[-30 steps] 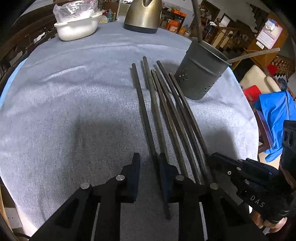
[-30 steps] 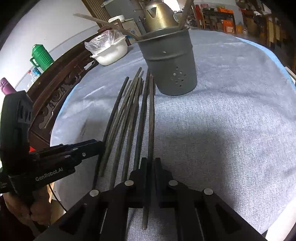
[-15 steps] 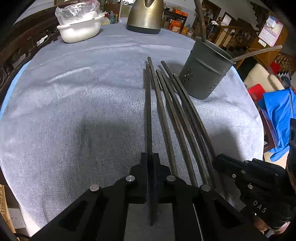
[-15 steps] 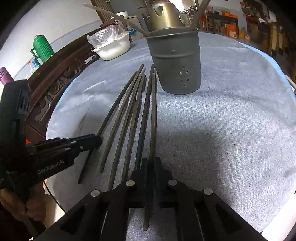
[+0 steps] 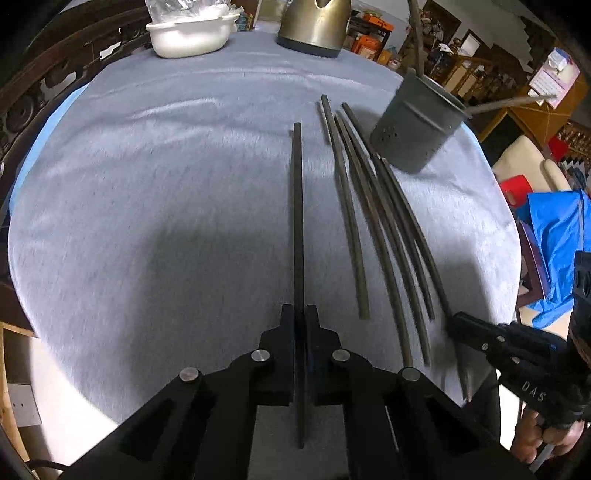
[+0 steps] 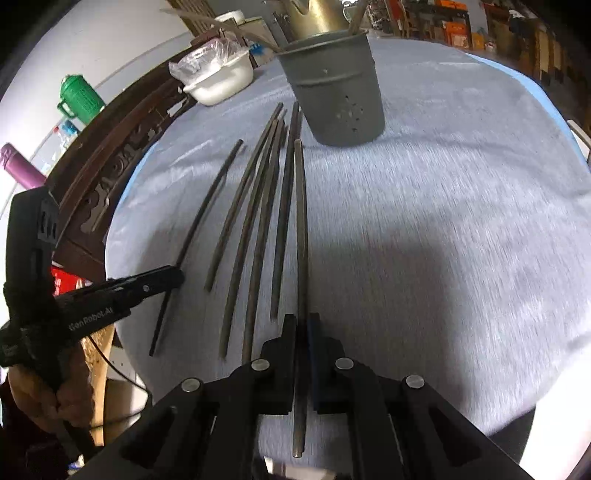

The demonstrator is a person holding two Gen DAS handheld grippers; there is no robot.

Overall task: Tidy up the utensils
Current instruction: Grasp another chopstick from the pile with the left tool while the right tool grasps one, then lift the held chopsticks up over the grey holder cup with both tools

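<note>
Each gripper is shut on one dark chopstick. My left gripper (image 5: 300, 312) holds a chopstick (image 5: 297, 206) that points straight ahead, lifted off the grey cloth. My right gripper (image 6: 302, 320) holds another chopstick (image 6: 300, 221) that points at the grey perforated utensil holder (image 6: 338, 92). Several more chopsticks (image 5: 373, 221) lie side by side on the cloth between the grippers; they also show in the right wrist view (image 6: 258, 218). The holder (image 5: 417, 125) stands at the far right in the left wrist view, with utensils sticking out of it. The right gripper shows at the left view's lower right (image 5: 452, 326).
A white bowl (image 5: 188, 35) with a plastic bag and a brass kettle (image 5: 314, 26) stand at the table's far edge. A carved wooden chair back (image 6: 110, 166) runs along the left of the round table. A blue bag (image 5: 557, 243) lies beyond the right edge.
My left gripper has closed on the leftmost chopstick and lifted it away from the row. My right gripper stays shut on its chopstick and has risen with it.
</note>
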